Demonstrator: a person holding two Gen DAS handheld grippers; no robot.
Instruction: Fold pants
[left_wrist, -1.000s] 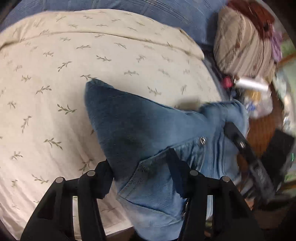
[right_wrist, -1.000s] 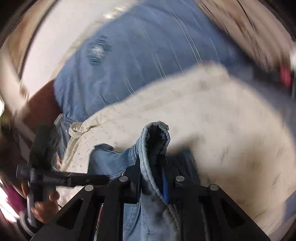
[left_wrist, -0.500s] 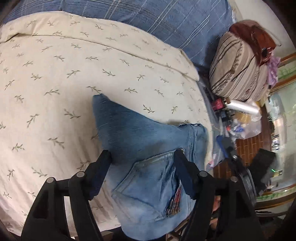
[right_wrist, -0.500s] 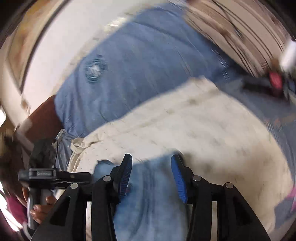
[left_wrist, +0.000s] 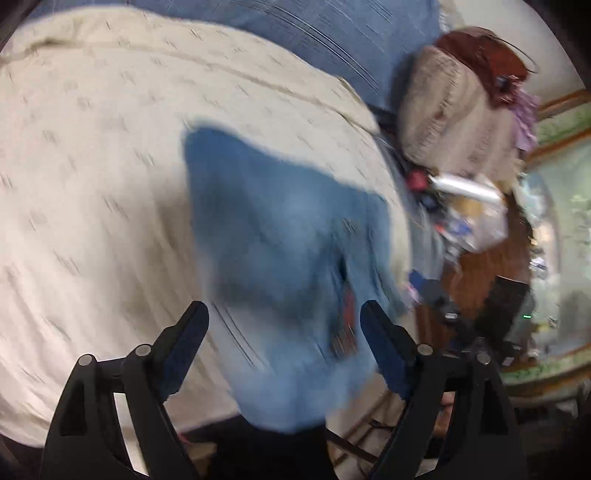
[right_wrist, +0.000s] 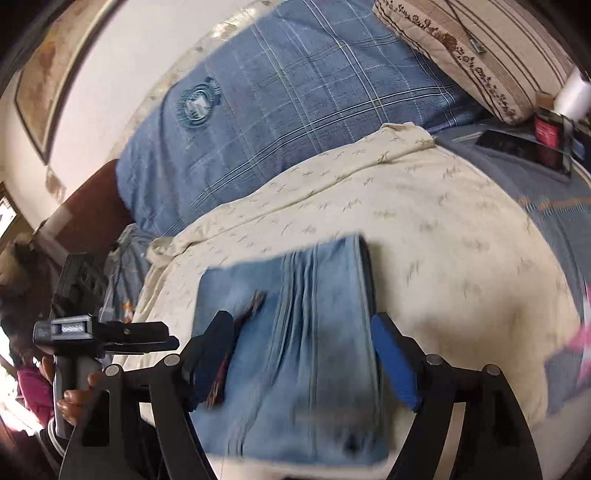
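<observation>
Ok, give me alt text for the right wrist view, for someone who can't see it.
Folded blue jeans lie flat on a cream leaf-print bedspread, under the right gripper, whose jaws have just been opening and now stand wide apart, gripping nothing. A blue checked blanket lies behind; the left gripper is at the left edge.

1. My left gripper (left_wrist: 282, 332) pointed steeply down, its jaws spread wide; they had just been opening, and its pads pressed on nothing.
2. My right gripper (right_wrist: 303, 343) sloped downward less steeply, jaws also wide apart after just opening, with nothing clamped between its blue pads (right_wrist: 391, 358).
3. In the right wrist view, my left hand (right_wrist: 72, 397) was wrapped around the handle of the left gripper, fingers curled at the front.
4. The left wrist view was badly blurred, so my right hand could not be made out there.
</observation>
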